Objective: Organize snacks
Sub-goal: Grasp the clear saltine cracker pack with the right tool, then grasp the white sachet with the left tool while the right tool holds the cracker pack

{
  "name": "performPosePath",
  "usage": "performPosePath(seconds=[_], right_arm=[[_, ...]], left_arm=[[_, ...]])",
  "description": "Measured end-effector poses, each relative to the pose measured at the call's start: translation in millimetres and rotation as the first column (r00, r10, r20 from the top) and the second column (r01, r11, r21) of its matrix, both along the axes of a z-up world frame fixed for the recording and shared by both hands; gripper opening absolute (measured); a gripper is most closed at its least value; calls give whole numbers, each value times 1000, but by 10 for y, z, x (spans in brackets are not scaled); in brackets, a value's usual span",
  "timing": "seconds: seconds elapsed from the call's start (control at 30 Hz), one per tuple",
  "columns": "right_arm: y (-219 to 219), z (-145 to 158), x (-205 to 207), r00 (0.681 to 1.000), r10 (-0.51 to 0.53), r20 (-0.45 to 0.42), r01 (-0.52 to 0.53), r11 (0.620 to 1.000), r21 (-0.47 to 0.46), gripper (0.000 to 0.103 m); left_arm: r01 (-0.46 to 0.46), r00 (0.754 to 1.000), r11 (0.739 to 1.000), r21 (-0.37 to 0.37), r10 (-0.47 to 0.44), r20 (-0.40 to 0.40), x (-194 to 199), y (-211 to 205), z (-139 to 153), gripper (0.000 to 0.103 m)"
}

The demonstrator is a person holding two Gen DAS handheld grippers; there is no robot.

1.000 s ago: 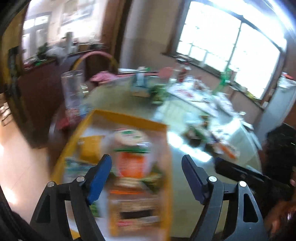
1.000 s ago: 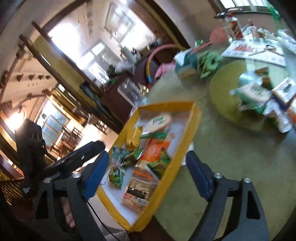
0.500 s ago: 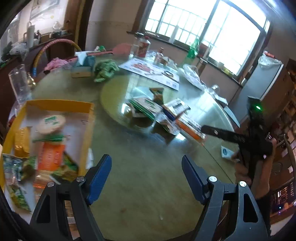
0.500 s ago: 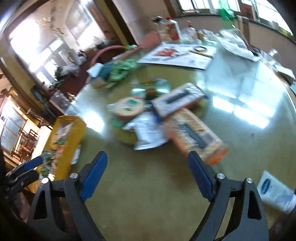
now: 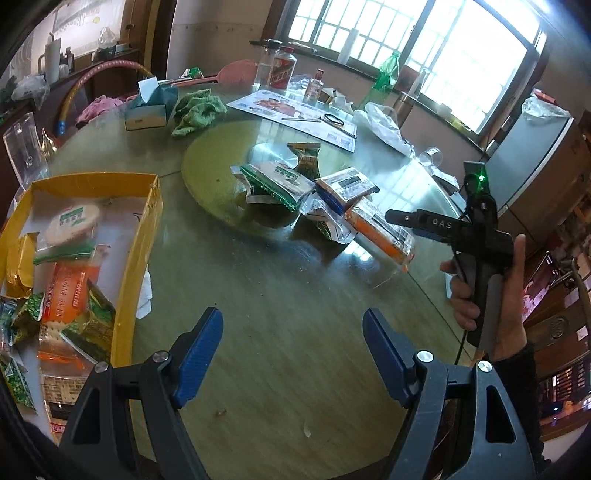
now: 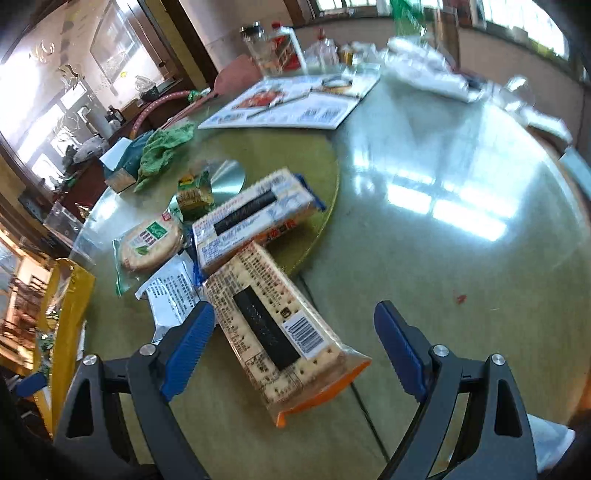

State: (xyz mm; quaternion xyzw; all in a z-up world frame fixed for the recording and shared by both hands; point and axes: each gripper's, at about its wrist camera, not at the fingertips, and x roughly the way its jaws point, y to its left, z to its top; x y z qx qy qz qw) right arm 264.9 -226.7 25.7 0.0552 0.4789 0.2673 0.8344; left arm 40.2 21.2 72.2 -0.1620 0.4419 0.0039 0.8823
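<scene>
The right gripper [image 6: 293,347] has its fingers spread wide with nothing held. The orange-edged cracker pack [image 6: 275,328] lies flat on the worktop [image 6: 424,258], its near end between the two blue fingers but touching neither; the left-hand finger [image 6: 188,345] is just beside the pack's long edge, the other well apart from it. Behind that pack, a blue-edged cracker pack [image 6: 255,218], a round rice cake [image 6: 151,242], a white foil packet [image 6: 171,291] and a small green sachet [image 6: 194,194] crowd together, the far ones on the round turntable [image 6: 317,166].

The left gripper [image 5: 291,354] also stands wide and empty, over bare worktop, well short of the orange-edged pack.

Only the left wrist view shows the inside of the yellow tray [image 5: 142,236], left of the turntable, holding several snacks, and the person's right hand [image 5: 491,295] gripping the other tool's handle. The right wrist view shows only the tray's outer wall.

Beyond the turntable lie a green cloth [image 5: 197,110], a tissue box [image 5: 147,107], a printed leaflet [image 5: 295,110] and bottles, under large barred windows [image 5: 369,33].
</scene>
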Motion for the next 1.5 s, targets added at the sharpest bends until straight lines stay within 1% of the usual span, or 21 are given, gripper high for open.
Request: performPosePath(seconds=[0.07,0.13,0.23,0.27,0.33,0.47,0.63,0.77,0.83,0.87,0.9,0.93,0.97,1.0,1.03,1.07,1.1,1.13,1.2,1.37,1.5], right_arm=[[63,-43,-14,1000,28,2,-28,1000,7,88],[152,-60,-80,998,57,9,-56,998,-9,88],[321,-96,-243,997,67,28,-64,993,-104,78],[341,-101,-284,998,52,42,-46,989,-137,71],[370,-108,-406,998,28,58,-16,980,-201,64],[237,-125,-701,998,-23,61,34,981,-189,59],[-65,-158,-1083,985,-158,70,166,977,-134,59],[-178,-162,-1263,974,-215,77,221,972,-85,58],[-199,-158,-1309,970,-227,84,233,969,-76,58],[-202,-159,-1323,969,-232,89,239,968,-74,58],[-191,-158,-1334,968,-233,96,240,968,-78,58],[-182,-159,-1338,966,-235,105,244,967,-80,58],[-176,-161,-1331,966,-237,108,246,966,-77,58],[-177,-164,-1333,965,-237,111,246,967,-74,58],[-181,-167,-1344,965,-237,112,246,967,-71,58],[-183,-167,-1341,965,-238,111,246,967,-68,58],[-178,-176,-1362,965,-238,113,247,966,-71,58],[-165,-174,-1356,965,-236,115,246,966,-78,58],[-143,-174,-1358,965,-233,118,244,966,-89,58],[-49,-174,-1461,969,-203,138,219,969,-113,58],[117,-180,-1662,971,-166,173,196,965,-177,57]], left_arm=[[7,1000,1000,-21,-7,-5,43,-7,-19,78],[8,1000,999,-39,-8,-16,103,-14,-48,78],[-3,999,998,-58,1,-39,216,-13,-120,78],[-7,999,998,-65,4,-47,249,-14,-141,78],[-13,998,997,-81,8,-63,322,-21,-181,78],[-16,998,997,-82,10,-66,545,-104,-223,78],[-46,997,996,-77,41,-64,986,-254,-285,78],[-66,992,996,-51,61,-107,1388,-342,-429,76],[-91,989,995,-38,86,-119,1496,-349,-511,69],[-106,987,994,-28,102,-127,1541,-354,-562,60],[-111,984,994,-15,108,-141,1569,-364,-612,49],[-109,983,994,-13,105,-152,1567,-376,-653,43],[-102,985,995,0,101,-142,1551,-385,-664,31],[-91,986,995,41,96,-135,1518,-405,-659,18],[-73,988,996,60,80,-134,1499,-412,-661,12],[-32,991,996,87,43,-130,1448,-436,-645,9],[-2,991,992,124,18,-135,1374,-455,-633,7],[14,991,990,143,6,-137,1312,-457,-618,7],[62,990,982,176,-38,-136,1035,-442,-600,6],[101,986,976,194,-73,-148,278,-257,-573,6],[118,987,964,237,-89,-131,-299,-144,-567,6]])
